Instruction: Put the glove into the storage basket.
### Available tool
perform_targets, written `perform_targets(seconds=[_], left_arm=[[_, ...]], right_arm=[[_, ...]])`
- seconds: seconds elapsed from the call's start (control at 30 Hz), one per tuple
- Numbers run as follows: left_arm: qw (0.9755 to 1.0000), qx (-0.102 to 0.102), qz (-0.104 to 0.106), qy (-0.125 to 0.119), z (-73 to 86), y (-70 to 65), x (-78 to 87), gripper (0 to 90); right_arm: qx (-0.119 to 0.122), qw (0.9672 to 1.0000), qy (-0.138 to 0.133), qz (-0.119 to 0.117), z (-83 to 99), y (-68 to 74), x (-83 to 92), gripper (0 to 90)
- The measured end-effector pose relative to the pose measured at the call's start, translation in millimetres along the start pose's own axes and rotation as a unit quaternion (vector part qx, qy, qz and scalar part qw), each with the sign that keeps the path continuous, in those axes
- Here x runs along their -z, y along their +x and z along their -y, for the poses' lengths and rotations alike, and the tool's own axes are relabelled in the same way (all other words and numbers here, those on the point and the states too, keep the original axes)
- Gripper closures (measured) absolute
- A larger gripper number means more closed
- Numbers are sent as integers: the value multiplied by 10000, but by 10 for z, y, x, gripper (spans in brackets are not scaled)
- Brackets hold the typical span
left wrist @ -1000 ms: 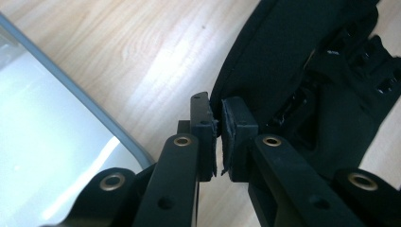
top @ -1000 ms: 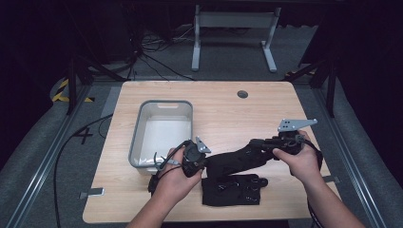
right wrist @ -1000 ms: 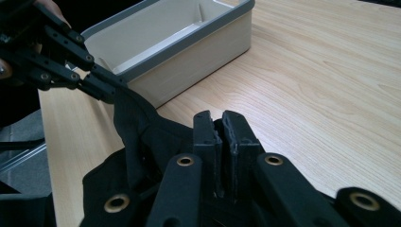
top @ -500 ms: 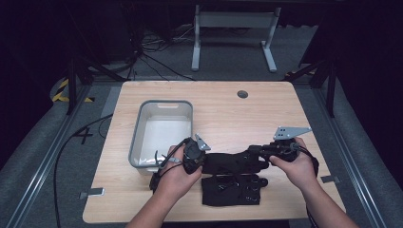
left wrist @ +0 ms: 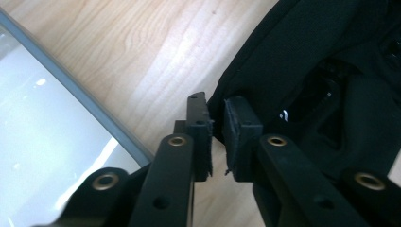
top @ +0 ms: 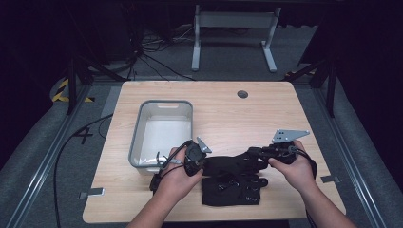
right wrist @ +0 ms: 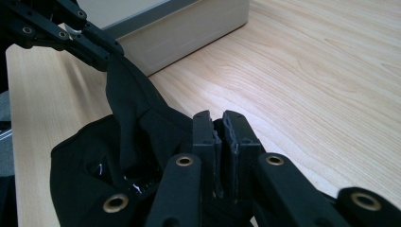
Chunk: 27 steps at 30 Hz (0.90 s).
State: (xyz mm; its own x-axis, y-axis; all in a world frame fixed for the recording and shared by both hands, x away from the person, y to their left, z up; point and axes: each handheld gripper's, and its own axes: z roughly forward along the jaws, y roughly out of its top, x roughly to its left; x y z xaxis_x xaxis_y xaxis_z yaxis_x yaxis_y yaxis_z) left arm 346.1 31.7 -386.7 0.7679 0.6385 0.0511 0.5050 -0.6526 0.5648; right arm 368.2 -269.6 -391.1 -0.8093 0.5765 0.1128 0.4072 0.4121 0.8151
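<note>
At the far left, just beside the left gripper (top: 209,159), a grey plastic bin (top: 138,137) is sitting on the wooden table (top: 285,109). In the left gripper view, its jaws have just been easing apart, and a small gap is showing between the pads (left wrist: 239,130); a corner of the black garment (left wrist: 302,61) is reaching into that gap, but the pads are no longer pressing it. The garment (top: 233,178) is stretching across the table from this gripper to the right gripper (top: 254,153), with the bulk of it lying just below both, towards the person. The right gripper (right wrist: 218,127) is clenching the garment's opposite edge, the cloth (right wrist: 132,132) running from its jaws towards the left gripper (right wrist: 106,49) by the bin (right wrist: 189,28).
</note>
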Motion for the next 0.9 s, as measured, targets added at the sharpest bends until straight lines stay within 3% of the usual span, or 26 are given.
perform_targets(seconds=[0.13, 0.33, 0.4, 0.47, 0.53, 0.63, 0.73, 0.83, 0.9], left_arm=[[9998, -6, 146, 97, 22, -35, 54, 766], [9975, -195, 449, 501, 81, -127, 155, 733], [9949, -325, 599, 750, 94, -175, 196, 720], [9925, -355, 809, 846, 102, -215, 234, 704], [9885, -410, 994, 1067, 109, -256, 251, 638], [9844, -474, 1221, 1171, 121, -294, 280, 599], [9852, -476, 1255, 1066, 117, -294, 311, 593], [9869, -317, 1384, 762, 105, -249, 358, 595], [9893, -199, 1327, 565, 93, -208, 384, 598]], right_arm=[[42, 10000, 33, -32, 28, 44, 40, 835], [77, 9997, 153, -200, 114, 175, 126, 826], [44, 9993, 231, -279, 155, 228, 170, 825], [27, 9987, 362, -347, 210, 288, 200, 818], [8, 9976, 540, -425, 271, 349, 214, 804], [-165, 9954, 733, -599, 348, 412, 242, 757], [-316, 9927, 898, -735, 392, 435, 285, 721], [-370, 9931, 821, -755, 387, 450, 372, 711], [-363, 9941, 729, -720, 361, 445, 418, 715]])
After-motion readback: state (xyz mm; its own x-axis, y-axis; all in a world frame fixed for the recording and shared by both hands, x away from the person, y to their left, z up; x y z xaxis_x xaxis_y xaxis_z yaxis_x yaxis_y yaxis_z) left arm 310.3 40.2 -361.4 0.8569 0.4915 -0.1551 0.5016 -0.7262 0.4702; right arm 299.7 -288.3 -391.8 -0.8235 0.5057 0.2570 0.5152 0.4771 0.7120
